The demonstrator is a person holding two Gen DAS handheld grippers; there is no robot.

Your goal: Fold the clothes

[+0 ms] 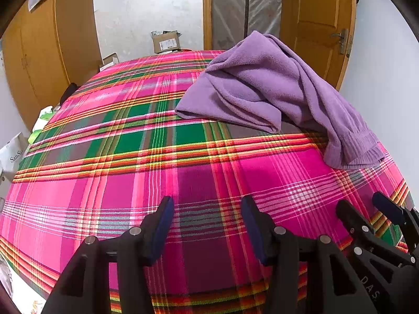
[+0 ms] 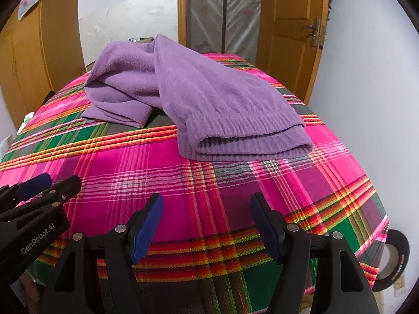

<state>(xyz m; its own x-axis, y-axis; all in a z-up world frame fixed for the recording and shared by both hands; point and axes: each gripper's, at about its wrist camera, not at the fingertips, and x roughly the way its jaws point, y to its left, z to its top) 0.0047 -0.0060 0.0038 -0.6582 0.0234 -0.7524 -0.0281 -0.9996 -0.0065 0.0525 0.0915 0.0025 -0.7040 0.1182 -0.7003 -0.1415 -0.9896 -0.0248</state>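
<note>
Our left gripper (image 1: 207, 204) hangs over the near edge of the bed with its blue pads (image 1: 165, 225) well apart and nothing between them, only bare plaid bedspread (image 1: 125, 141) beneath. In this left wrist view the purple fleece garment (image 1: 262, 86) lies crumpled toward the far right corner of the bed, one leg or sleeve trailing down toward the right edge and ending in a ribbed cuff (image 1: 358, 151); the right gripper (image 1: 366, 204) shows at the lower right, apart from the cloth. We judge the step in hand to be the first reach, so we should aim for distinct edges rather than the heaped middle. From the right wrist view, our right gripper (image 2: 207, 201) also stands spread and empty above the near edge, and the ribbed hem (image 2: 251, 146) lies straight ahead of it, doubled over with two layers showing. To do this well, we would take that hem by a single layer at one corner, and send the left gripper (image 2: 49, 181), seen at the left of this view, to the folded bundle (image 2: 117, 110) nearer the left side, then draw the garment flat toward the bed's middle before any fold.
</note>
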